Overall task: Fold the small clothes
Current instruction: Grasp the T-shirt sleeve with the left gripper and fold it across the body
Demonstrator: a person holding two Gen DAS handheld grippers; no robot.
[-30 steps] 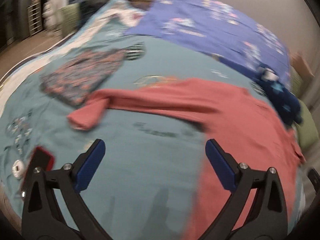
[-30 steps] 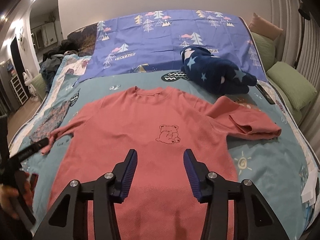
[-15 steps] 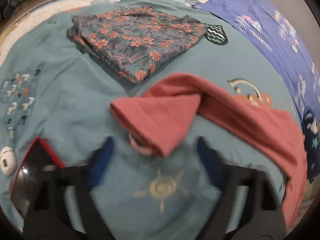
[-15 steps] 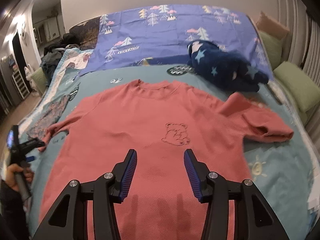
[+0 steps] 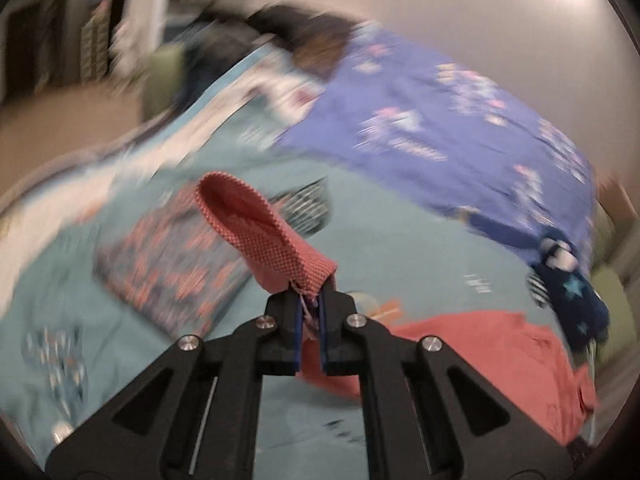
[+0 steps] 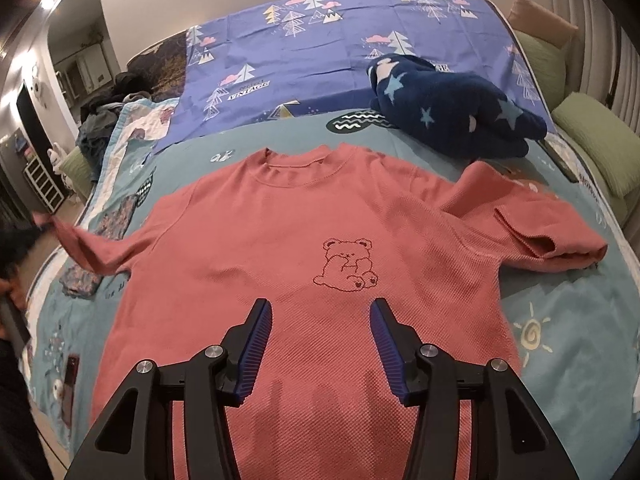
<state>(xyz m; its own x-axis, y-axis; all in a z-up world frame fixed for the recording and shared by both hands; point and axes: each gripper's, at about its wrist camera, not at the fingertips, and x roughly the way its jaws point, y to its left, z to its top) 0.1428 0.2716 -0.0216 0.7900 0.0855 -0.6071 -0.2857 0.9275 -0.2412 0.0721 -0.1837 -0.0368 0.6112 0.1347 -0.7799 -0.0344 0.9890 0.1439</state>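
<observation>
Sleeve newly pinched in left hand-held gripper

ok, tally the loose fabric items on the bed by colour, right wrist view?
Pink: 1, the bear shirt
Navy with stars: 1, the fleece bundle
Floral print: 1, the folded piece, partly under the left sleeve
Total: 3

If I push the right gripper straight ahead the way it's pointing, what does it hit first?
Most likely the pink shirt itself. The right gripper is open with nothing between its jaws and angles down at the shirt's front, just below the bear drawing. Depth is hard to judge, but nothing else lies in that line.
</observation>
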